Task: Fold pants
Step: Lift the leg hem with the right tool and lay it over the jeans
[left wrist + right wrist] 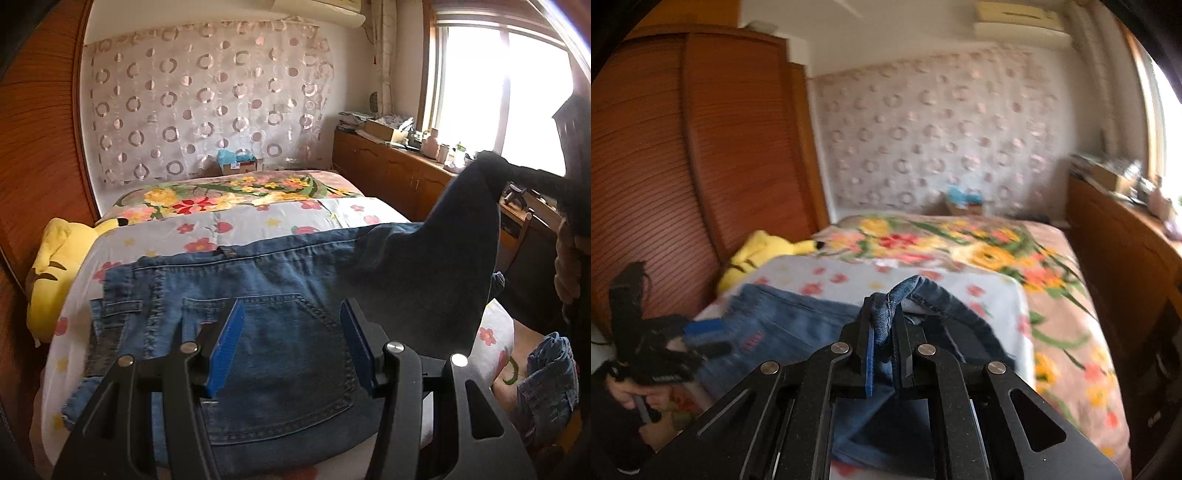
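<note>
In the left wrist view, one pair of jeans [280, 295] is spread on the bed [229, 221], its back pocket between the parted fingers of the left tool [291, 347]. One corner is lifted by the right tool [498, 166]. In the right wrist view, a denim fold is seen clamped in that tool; one yellow plush [757, 254] lies beside.

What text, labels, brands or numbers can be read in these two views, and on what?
None can be read.
Box at the head of the bed: a label patch, too small to read.
Jeans: no readable tag; the red marks in the right wrist view are blurred.
</note>
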Tool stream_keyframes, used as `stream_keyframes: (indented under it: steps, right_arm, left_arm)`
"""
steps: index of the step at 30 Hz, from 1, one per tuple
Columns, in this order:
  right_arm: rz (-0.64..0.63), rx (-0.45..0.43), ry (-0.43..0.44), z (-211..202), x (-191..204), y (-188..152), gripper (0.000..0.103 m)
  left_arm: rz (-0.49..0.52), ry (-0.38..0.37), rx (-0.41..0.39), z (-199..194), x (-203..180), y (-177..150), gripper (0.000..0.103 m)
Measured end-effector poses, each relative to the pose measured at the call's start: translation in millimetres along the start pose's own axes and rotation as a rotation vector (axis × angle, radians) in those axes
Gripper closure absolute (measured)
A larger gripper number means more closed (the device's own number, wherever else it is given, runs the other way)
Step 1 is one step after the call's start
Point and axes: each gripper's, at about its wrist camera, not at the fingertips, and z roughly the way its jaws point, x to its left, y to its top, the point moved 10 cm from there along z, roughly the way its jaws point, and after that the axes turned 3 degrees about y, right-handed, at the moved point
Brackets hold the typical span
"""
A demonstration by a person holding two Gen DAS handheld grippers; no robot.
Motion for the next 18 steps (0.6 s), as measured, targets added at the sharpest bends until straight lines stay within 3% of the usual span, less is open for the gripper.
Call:
stream_keyframes:
  steps: [7,11,12,14,15,16,18]
  right_arm:
    - [-0.105,0.033,0.173,37,91,24,0.099]
    - [-0.132,0.099,0.245,64,127,14,0.098]
    - [-0.138,0.124,0.252,72,132,8,0.094]
    - [-0.147,0.149,0.221,84,132,-1,0.064]
    - [-0.145,0.158,0.213,88,130,-5,0.056]
    - [-0.132,0.162,0.203,89,124,-9,0.051]
    - [-0.114,0.158,0.194,86,114,-13,0.051]
  left_arm:
    - [-0.03,0.043,-0.009,-23,34,-10,0.05]
    - [-0.043,0.054,-0.009,-34,49,-15,0.05]
    - [-0.045,0.056,-0.009,-35,52,-17,0.05]
    - [-0.053,0.057,-0.007,-37,56,-18,0.05]
    - [-0.056,0.055,-0.004,-37,57,-19,0.05]
    - [-0.059,0.052,0.001,-35,58,-21,0.05]
    - [-0.061,0.042,0.009,-32,56,-22,0.05]
